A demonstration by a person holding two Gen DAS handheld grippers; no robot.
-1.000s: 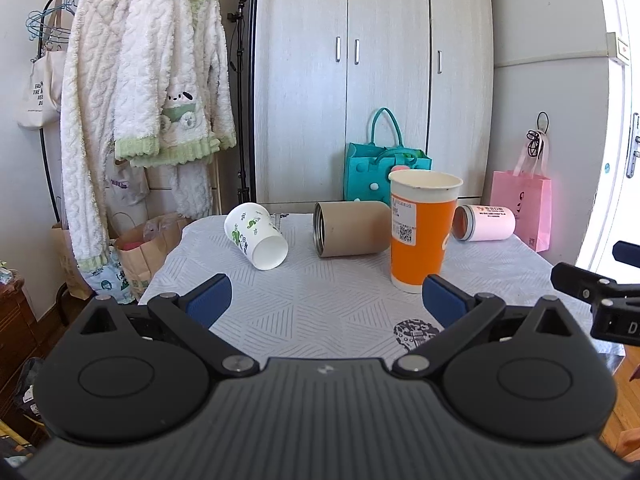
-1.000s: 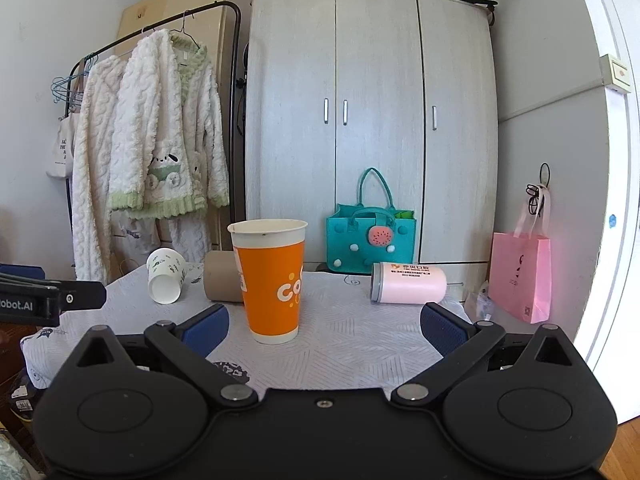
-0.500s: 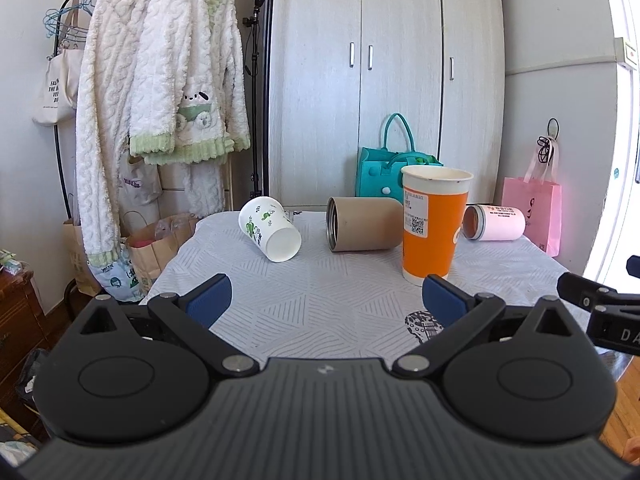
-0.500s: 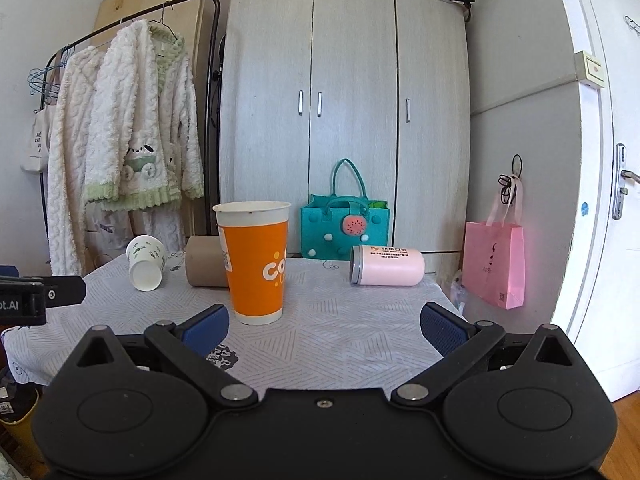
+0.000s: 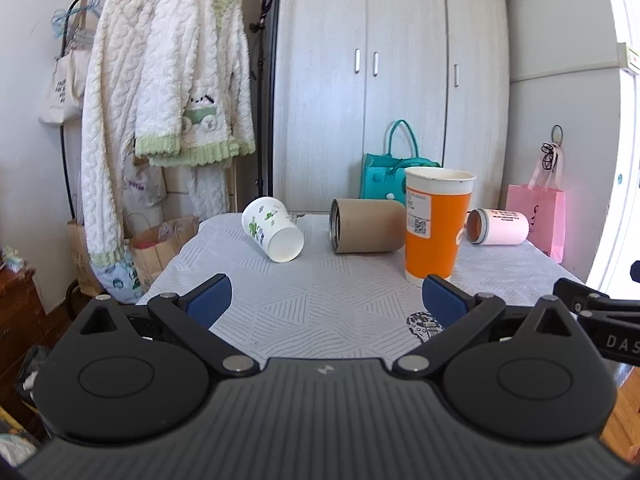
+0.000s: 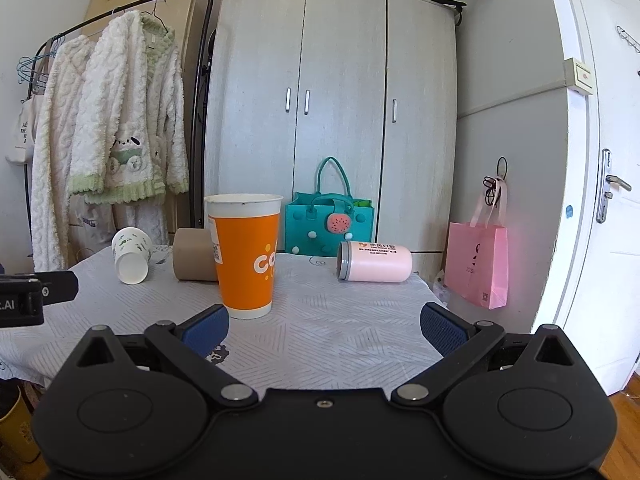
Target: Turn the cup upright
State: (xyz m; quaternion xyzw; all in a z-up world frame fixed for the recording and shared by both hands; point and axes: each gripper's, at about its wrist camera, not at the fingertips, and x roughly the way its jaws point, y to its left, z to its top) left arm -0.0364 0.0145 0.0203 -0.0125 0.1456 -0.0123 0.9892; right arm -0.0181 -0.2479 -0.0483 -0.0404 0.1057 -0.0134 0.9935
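An orange paper cup (image 5: 436, 228) stands upright on the table (image 5: 320, 292); it also shows in the right wrist view (image 6: 246, 256). Three cups lie on their sides behind it: a white cup with green print (image 5: 272, 234) (image 6: 131, 255), a brown cup (image 5: 366, 231) (image 6: 194, 256) and a pink cup (image 5: 498, 227) (image 6: 374, 261). My left gripper (image 5: 326, 300) is open and empty over the near table edge. My right gripper (image 6: 324, 326) is open and empty, near the orange cup's base.
A grey wardrobe (image 5: 392, 92) stands behind the table with a teal bag (image 6: 330, 220) at its foot. A pink bag (image 6: 478, 264) hangs at the right wall. A clothes rack with white robes (image 5: 168, 100) stands at left. A door (image 6: 608, 184) is at far right.
Both grippers have drawn back slightly from the table and the views have tilted; the cups have not moved. Both grippers stay open.
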